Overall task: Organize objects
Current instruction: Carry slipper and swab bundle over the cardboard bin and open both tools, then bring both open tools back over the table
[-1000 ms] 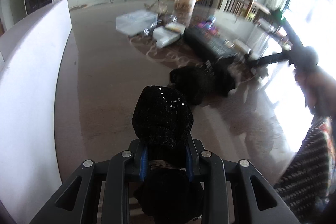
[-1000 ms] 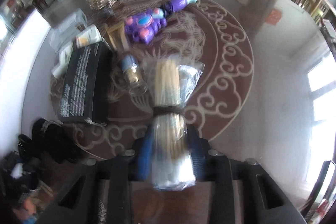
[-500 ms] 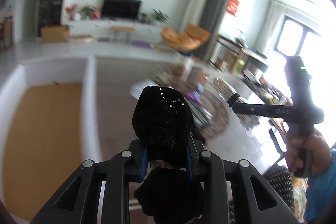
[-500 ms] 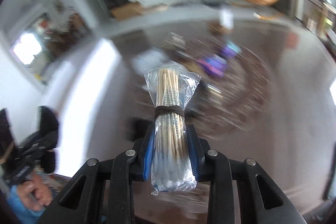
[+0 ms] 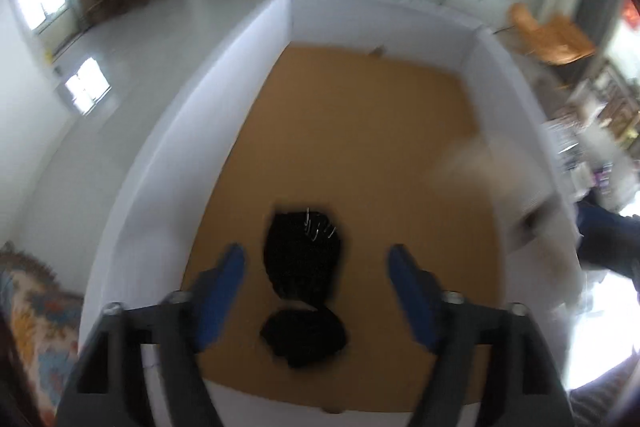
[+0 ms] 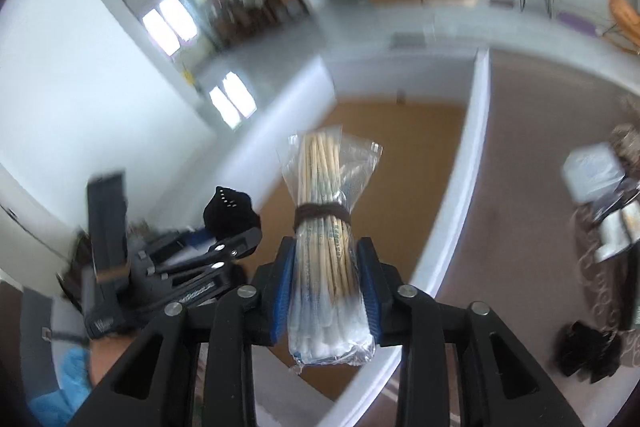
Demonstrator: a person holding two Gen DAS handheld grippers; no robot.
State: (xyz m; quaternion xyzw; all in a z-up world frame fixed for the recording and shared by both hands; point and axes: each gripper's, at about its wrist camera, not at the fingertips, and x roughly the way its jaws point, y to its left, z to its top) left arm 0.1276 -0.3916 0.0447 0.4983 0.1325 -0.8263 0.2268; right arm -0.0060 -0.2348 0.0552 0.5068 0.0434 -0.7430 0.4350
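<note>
Hanging over a white-walled box (image 5: 504, 75) with a brown floor, the left gripper (image 5: 316, 259) has its blue pads (image 5: 220, 283) spread wide and opening further. A black glove (image 5: 304, 259), dotted with small shiny studs, shows between them with clear gaps on both sides, touching neither pad. It is blurred, and whether it lies on the box floor or is in the air cannot be told. Along the box's right wall a pale, smeared shape (image 5: 516, 187) crosses the view; what it is cannot be told.

In the right wrist view, the right gripper (image 6: 330, 275) has a cotton-swab bundle (image 6: 330, 239) between its blue pads, which lie against the plastic sleeve on both sides while the jaws are opening. The bundle stands upright, tied at its middle with a dark band, its white tips at the near end. It sits above the near right corner of the box (image 6: 478, 131). To the left, the other gripper (image 6: 224, 247) shows with the glove (image 6: 230, 211) at its tips, held by a hand (image 6: 108, 355) with a blue sleeve. Right of the box, on the brown table (image 6: 540, 163), lie a white bag (image 6: 592, 167) far off and another black glove (image 6: 588, 355) nearer.
</note>
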